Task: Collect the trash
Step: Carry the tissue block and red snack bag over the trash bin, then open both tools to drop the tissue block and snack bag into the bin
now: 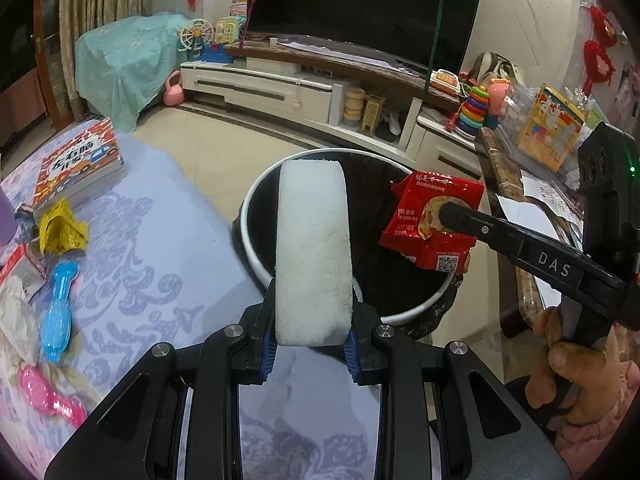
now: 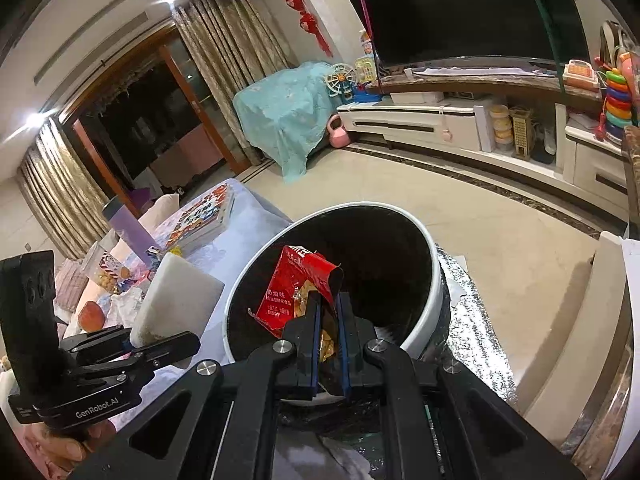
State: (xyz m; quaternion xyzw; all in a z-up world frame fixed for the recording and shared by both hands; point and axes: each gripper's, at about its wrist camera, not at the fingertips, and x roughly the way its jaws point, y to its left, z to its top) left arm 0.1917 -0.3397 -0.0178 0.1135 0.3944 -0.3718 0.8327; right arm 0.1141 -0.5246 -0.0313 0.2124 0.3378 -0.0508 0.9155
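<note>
Over the trash bin (image 1: 256, 264) mouth: right gripper (image 2: 329, 320) pinches the red snack wrapper (image 2: 296, 288) above it; left gripper (image 1: 314, 320) clamps a white foam block (image 1: 314, 248) beside the rim, both poised for dropping.

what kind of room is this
Most likely a home living room: a big television on a low TV cabinet, long curtains by a glass door, and children's toys like the stacking rings.
</note>
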